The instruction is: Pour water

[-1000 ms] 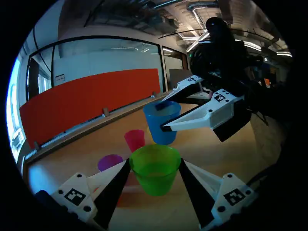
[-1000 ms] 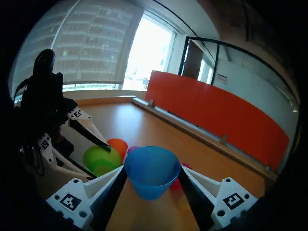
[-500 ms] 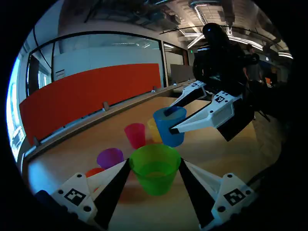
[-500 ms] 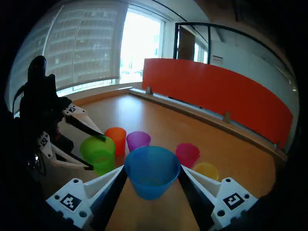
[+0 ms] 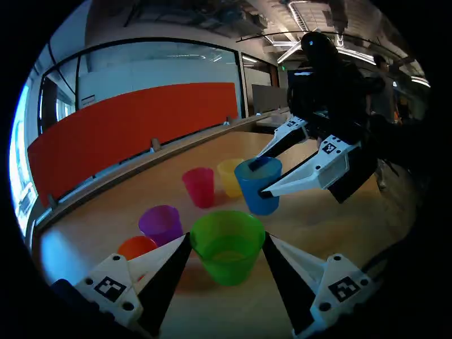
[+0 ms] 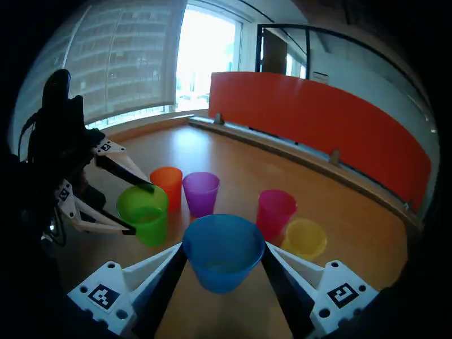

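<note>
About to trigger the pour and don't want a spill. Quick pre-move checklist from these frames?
1. Left gripper shut on green cup: ok.
2. Right gripper shut on blue cup: ok.
3. Both held cups upright: ok.
4. Which cup holds water, and how much: cannot tell.
5. One rim above the other for pouring: not ok; the two cups are apart.
6. Spare cups out of the way: cannot tell. The orange cup, purple cup, pink cup and yellow cup stand upright on the wooden table, close to the held cups.
</note>
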